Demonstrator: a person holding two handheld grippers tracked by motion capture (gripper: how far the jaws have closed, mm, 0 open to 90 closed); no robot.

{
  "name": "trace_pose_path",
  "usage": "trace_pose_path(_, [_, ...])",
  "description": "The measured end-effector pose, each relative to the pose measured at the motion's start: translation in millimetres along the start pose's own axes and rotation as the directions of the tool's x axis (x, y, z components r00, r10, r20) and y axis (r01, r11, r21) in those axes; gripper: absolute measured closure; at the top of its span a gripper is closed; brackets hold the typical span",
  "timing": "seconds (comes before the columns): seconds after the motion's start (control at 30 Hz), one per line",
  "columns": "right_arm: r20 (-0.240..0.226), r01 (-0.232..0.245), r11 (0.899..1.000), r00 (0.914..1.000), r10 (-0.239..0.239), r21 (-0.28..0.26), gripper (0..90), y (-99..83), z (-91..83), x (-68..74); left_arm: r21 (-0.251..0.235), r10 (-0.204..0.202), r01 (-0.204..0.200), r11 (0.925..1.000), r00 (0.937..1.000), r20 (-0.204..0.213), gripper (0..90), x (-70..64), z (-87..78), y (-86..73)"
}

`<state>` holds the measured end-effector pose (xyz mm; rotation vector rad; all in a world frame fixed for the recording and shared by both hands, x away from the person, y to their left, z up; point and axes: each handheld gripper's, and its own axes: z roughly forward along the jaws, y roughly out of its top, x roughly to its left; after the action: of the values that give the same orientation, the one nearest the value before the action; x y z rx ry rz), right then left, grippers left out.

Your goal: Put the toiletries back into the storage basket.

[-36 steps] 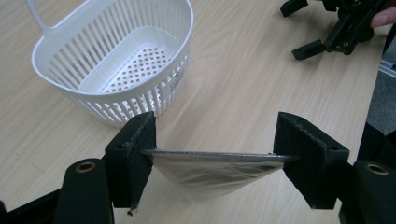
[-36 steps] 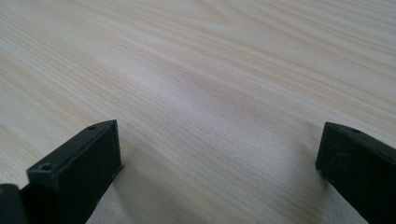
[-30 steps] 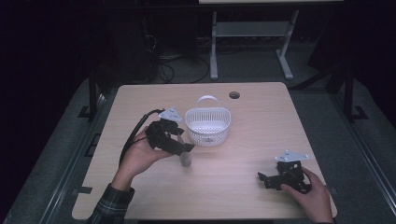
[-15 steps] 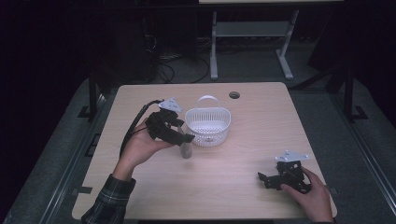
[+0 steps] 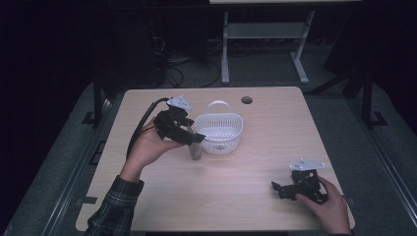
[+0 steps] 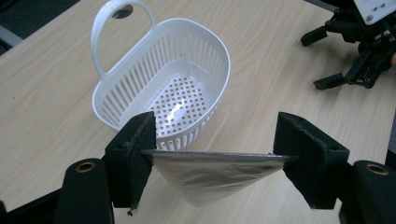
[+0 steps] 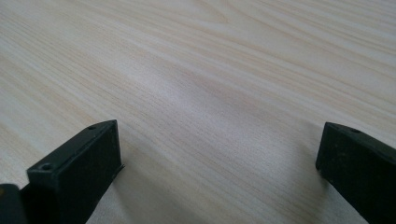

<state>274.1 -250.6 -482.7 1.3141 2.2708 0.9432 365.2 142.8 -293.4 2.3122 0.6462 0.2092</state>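
Observation:
My left gripper [image 5: 195, 139] is shut on the flat top edge of a silvery-grey pouch [image 5: 195, 152], which hangs below the jaws just left of the white slotted basket [image 5: 231, 139]. In the left gripper view the pouch [image 6: 210, 179] stretches between both pads, and the basket [image 6: 219, 51] lies beyond it with nothing inside, its handle at the far end. My right gripper [image 5: 278, 190] rests open on the table at the front right, held by a hand. Bare wood lies between its jaws in the right gripper view [image 7: 219, 154]. The left gripper view also catches the right gripper [image 6: 359, 51].
The wooden table [image 5: 236, 201] has a round cable hole [image 5: 247, 100] near its far edge. A black cable [image 5: 142, 123] trails from the left gripper. A white desk frame [image 5: 260, 34] stands on the dark floor behind the table.
The left gripper has carried the pouch a little farther from the person and closer to the basket's left side. The right gripper has stayed put.

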Motion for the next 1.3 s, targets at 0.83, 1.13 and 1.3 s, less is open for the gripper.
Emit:
trace_pose_path(0.83, [0.001, -0.001, 1.000, 1.0000, 0.001, -0.001, 0.0, 0.0, 0.0, 0.1, -0.042, -0.004, 0.005, 0.9991, 1.0000, 0.003, 29.7, 8.5, -15.3, 23.9])
trace_pose_path(1.13, [0.000, -0.001, 1.000, 1.0000, 0.001, -0.001, 0.0, 0.0, 0.1, 0.1, -0.064, -0.009, 0.009, 0.9979, 1.0000, -0.002, 29.7, 12.9, -20.9, 36.2])
trace_pose_path(1.3, [0.000, -0.001, 1.000, 1.0000, 0.001, -0.001, 0.0, 0.0, 0.1, 0.0, -0.068, -0.007, 0.006, 0.9977, 0.9999, -0.009, 29.7, 15.8, -22.7, 42.6])
